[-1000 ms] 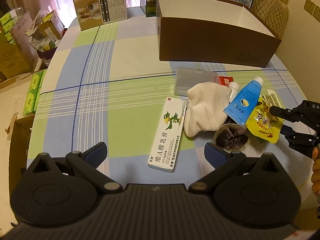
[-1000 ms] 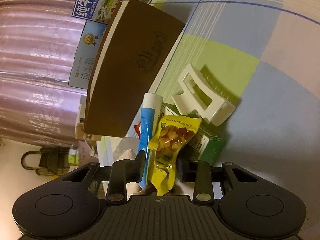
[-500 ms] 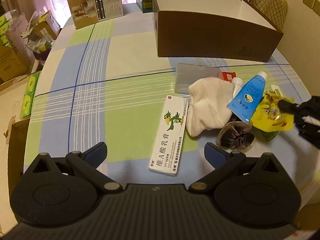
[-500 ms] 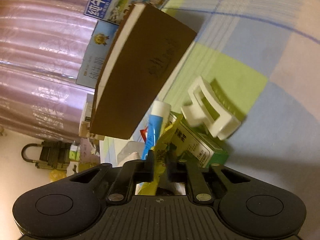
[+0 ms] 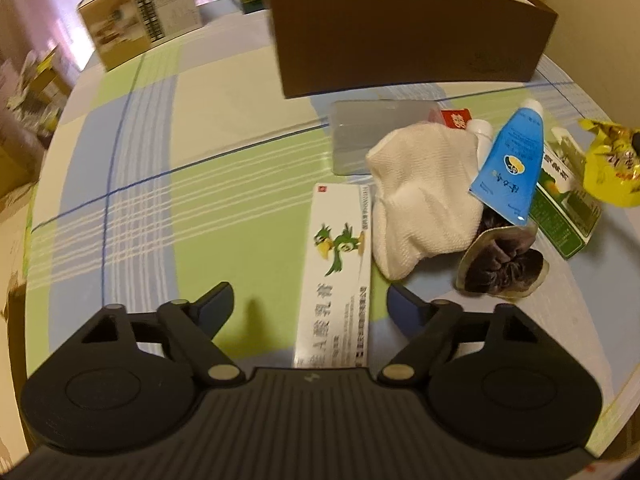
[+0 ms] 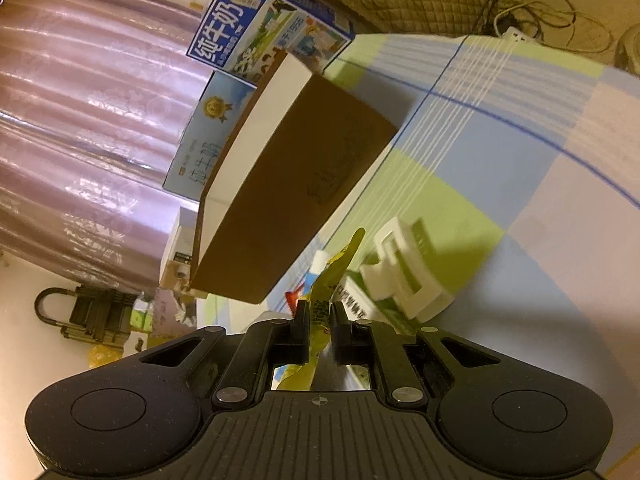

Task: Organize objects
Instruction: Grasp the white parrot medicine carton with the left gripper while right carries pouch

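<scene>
Through the left wrist view, my left gripper (image 5: 310, 300) has dropped toward the ointment box (image 5: 336, 276), fingers wide apart, holding nothing. Through the right wrist view, my right gripper (image 6: 319, 330) has closed its fingers on the yellow snack pouch (image 6: 334, 280) and lifted it; next stop, I judge, is the brown cardboard box (image 6: 296, 196).

Left tongs (image 5: 310, 300) gape wide; right tongs (image 6: 319, 314) are pinched nearly closed.
</scene>
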Action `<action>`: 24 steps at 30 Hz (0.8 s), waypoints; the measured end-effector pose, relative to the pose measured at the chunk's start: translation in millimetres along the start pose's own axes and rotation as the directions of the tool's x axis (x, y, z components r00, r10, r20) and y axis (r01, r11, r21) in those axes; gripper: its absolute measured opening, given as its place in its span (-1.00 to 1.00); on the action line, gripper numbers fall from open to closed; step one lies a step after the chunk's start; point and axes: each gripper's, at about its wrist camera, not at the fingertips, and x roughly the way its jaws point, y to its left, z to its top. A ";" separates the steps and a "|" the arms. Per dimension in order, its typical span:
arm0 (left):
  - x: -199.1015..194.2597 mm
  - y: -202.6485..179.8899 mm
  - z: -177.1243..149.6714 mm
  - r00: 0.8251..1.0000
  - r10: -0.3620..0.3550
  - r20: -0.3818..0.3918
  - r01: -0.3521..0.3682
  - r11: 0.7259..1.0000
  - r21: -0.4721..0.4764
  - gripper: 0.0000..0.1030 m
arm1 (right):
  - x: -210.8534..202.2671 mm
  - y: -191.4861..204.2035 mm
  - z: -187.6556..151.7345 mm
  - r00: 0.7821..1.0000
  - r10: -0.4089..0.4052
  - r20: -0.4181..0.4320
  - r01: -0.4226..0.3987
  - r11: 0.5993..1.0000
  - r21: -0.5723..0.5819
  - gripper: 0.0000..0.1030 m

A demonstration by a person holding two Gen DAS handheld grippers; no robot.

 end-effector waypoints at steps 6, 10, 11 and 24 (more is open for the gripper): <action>13.2 -1.7 5.2 1.000 -0.009 -0.015 0.010 1.000 0.020 0.03 | -7.4 -5.4 11.2 1.000 -0.019 0.011 0.019 1.000 0.001 -0.88; 14.9 -3.5 5.4 0.999 -0.031 -0.019 0.031 0.999 0.027 -0.34 | -8.3 -7.2 19.0 1.000 -0.024 0.010 0.024 1.000 -0.002 -0.88; 14.6 -4.0 5.6 0.999 -0.027 -0.018 0.027 0.999 0.026 -0.34 | -8.0 -7.5 20.9 1.000 -0.023 0.009 0.023 1.000 -0.003 -0.88; -21.6 13.1 14.0 0.999 0.028 0.028 -0.025 0.991 -0.129 -0.35 | 9.0 4.6 54.2 0.999 0.012 -0.047 -0.015 0.997 -0.070 -0.88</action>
